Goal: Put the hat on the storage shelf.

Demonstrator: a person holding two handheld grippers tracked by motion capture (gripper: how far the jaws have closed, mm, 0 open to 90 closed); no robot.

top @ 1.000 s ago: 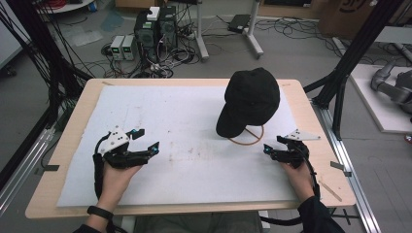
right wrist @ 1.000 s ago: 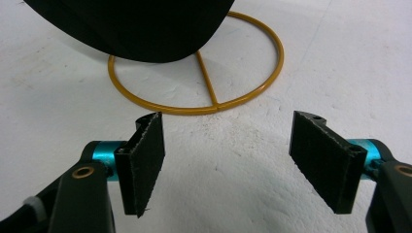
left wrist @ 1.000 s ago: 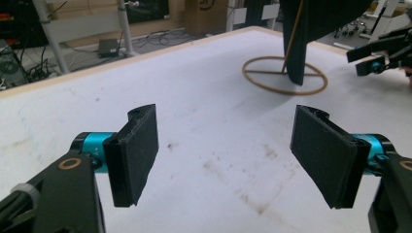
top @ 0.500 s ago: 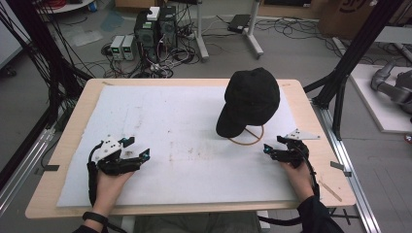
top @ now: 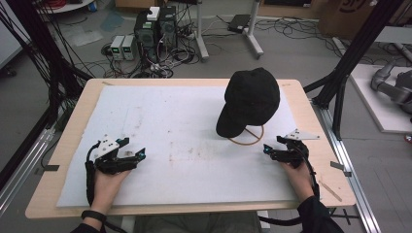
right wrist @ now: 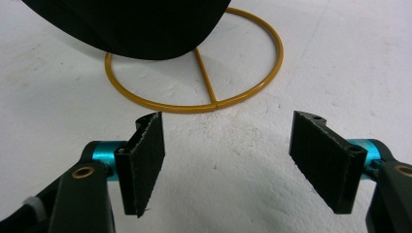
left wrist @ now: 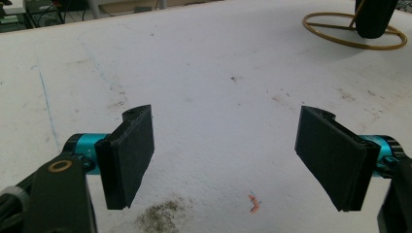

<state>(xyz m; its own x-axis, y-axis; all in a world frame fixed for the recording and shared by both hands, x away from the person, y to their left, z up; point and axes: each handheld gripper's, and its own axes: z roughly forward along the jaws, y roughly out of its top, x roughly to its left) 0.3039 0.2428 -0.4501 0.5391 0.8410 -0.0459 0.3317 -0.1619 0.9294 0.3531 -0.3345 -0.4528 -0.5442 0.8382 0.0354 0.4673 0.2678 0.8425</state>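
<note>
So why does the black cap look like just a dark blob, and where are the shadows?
High view: the black cap soaks up the light, so no folds show. Right gripper view: a soft grey shadow lies on the white mat under the right hand-held gripper; the gold wire stand looks sharp. Left gripper view: even light, no glare.

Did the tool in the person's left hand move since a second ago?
Yes. The left tool has slid toward the near edge of the light wooden table and sunk lower, its jaws opening, nothing between.

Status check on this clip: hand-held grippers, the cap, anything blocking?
Left hand-held gripper open, nothing between jaws. Right hand-held gripper open, just short of the stand's ring. Black cap sits on the stand. White mat bare between them.
</note>
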